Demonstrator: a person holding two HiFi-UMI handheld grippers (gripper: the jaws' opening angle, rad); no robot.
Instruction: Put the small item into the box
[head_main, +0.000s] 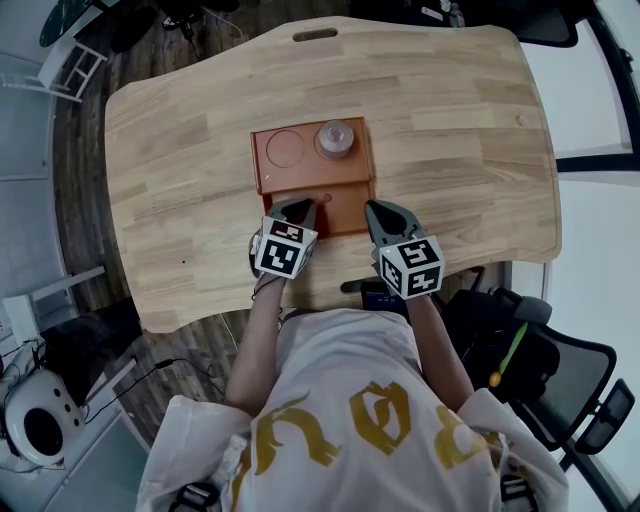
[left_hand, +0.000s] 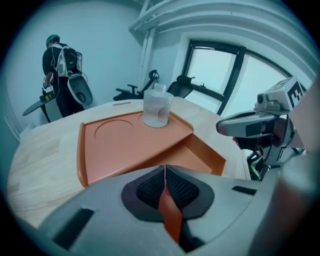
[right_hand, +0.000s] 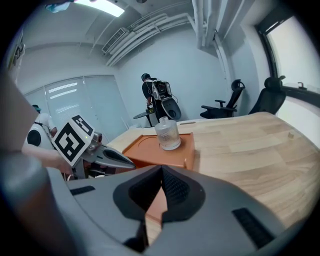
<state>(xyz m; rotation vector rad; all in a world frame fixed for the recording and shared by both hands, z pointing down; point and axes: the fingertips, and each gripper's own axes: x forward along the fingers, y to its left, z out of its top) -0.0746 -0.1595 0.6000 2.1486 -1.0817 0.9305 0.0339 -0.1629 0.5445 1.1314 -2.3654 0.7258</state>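
Head view: two hand-held grippers side by side at the near edge of an orange box (head_main: 312, 175), forearms stretched forward.
Left gripper (head_main: 303, 208) at the box's 7 o'clock, jaws pinched on a thin orange flap (left_hand: 169, 210); right gripper (head_main: 375, 212) at 5 o'clock, jaws tip to tip. Small glass bottle (head_main: 335, 139) upright on the box's raised top, toward 1 o'clock. Pale wooden surface (head_main: 450, 120); office chair (head_main: 560, 380) at 4 o'clock, dark plank floor (head_main: 85, 150).

An orange box (head_main: 300, 178) lies on the pale wooden table (head_main: 200, 150).
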